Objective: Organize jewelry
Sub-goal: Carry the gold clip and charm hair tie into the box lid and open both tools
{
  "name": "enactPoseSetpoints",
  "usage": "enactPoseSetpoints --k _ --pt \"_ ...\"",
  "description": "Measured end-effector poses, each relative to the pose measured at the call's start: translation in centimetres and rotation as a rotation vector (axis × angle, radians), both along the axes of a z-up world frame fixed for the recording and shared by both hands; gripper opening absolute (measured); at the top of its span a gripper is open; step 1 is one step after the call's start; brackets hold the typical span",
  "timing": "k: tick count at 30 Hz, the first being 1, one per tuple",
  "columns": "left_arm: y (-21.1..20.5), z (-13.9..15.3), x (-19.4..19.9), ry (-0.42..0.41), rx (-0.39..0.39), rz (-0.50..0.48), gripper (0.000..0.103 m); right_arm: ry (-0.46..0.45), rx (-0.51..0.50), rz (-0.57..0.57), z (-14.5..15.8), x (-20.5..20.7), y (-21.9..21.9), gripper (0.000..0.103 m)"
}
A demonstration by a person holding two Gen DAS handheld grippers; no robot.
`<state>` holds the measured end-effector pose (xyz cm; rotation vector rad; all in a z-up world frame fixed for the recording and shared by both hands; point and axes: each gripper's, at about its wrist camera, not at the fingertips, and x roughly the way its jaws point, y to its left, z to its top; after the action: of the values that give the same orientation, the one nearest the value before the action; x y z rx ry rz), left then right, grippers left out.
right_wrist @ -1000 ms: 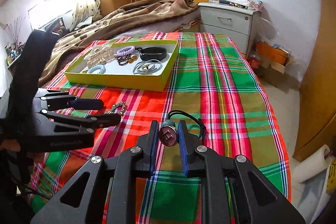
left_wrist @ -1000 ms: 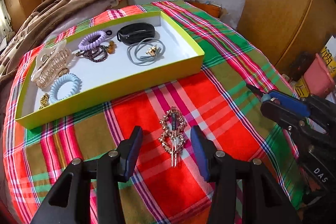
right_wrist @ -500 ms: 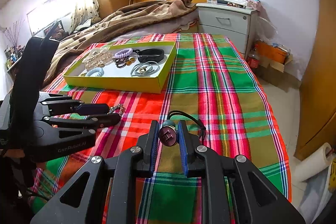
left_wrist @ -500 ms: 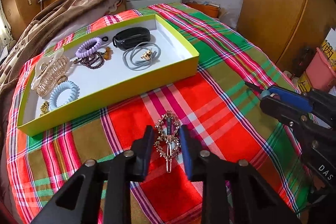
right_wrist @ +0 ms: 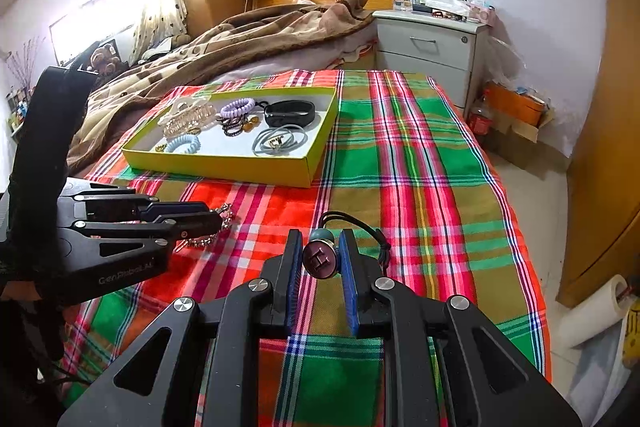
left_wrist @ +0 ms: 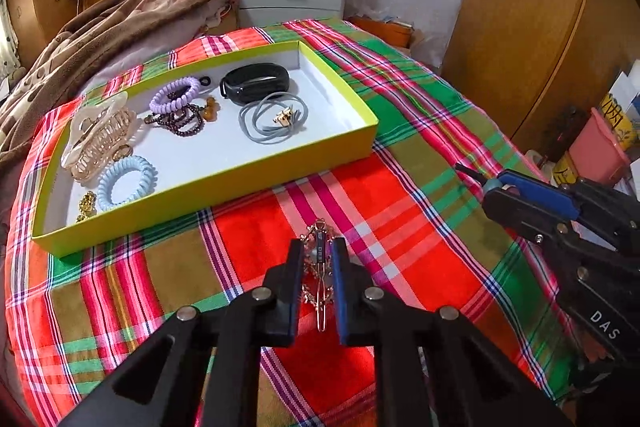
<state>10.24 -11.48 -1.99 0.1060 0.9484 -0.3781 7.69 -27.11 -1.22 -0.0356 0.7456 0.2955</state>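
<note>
Plaid bedspread (left_wrist: 420, 163) carries the yellow tray (left_wrist: 224, 183); left gripper (left_wrist: 317, 259) clamps the rhinestone clip (left_wrist: 319, 247), right gripper (right_wrist: 320, 259) pinches the button hair tie (right_wrist: 323, 259), both likely tray-bound.

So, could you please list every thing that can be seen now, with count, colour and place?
Tray: one, yellow-green, on the plaid cloth.
Hair claw: one, beige, left part of the tray.
Spiral hair ties: two, purple at the back of the tray, light blue at the front left.
Bead bracelet: one, dark, middle of the tray.
Black band: one, back of the tray.
Grey cord tie: one, right part of the tray.
Gold trinket: one, front left corner of the tray.
Plaid cloth: one, red and green, over the bed.
Nightstand: one, grey, behind the bed.
Hair clip: one, gold, between the left jaws.
Button hair tie: one, maroon with a black cord, between the right jaws.
Left gripper: black, shut on the hair clip.
Right gripper: black, shut on the button hair tie.
</note>
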Motion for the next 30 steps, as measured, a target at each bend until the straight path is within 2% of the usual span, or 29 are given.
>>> enactPoseSetpoints --k 13,21,30 --pt "2.5 3.0 -0.3 -0.050 -0.087 0.022 0.014 -0.039 -0.010 0.002 2.1 0.6 1.1 0.019" --pt "5.1 5.1 1.0 -0.094 -0.091 0.079 0.014 -0.088 -0.015 0.032 4.2 2.6 3.0 0.019" --pt "8.0 5.7 2.8 -0.106 -0.093 0.137 0.014 -0.090 -0.013 0.106 5.2 6.7 6.4 0.019"
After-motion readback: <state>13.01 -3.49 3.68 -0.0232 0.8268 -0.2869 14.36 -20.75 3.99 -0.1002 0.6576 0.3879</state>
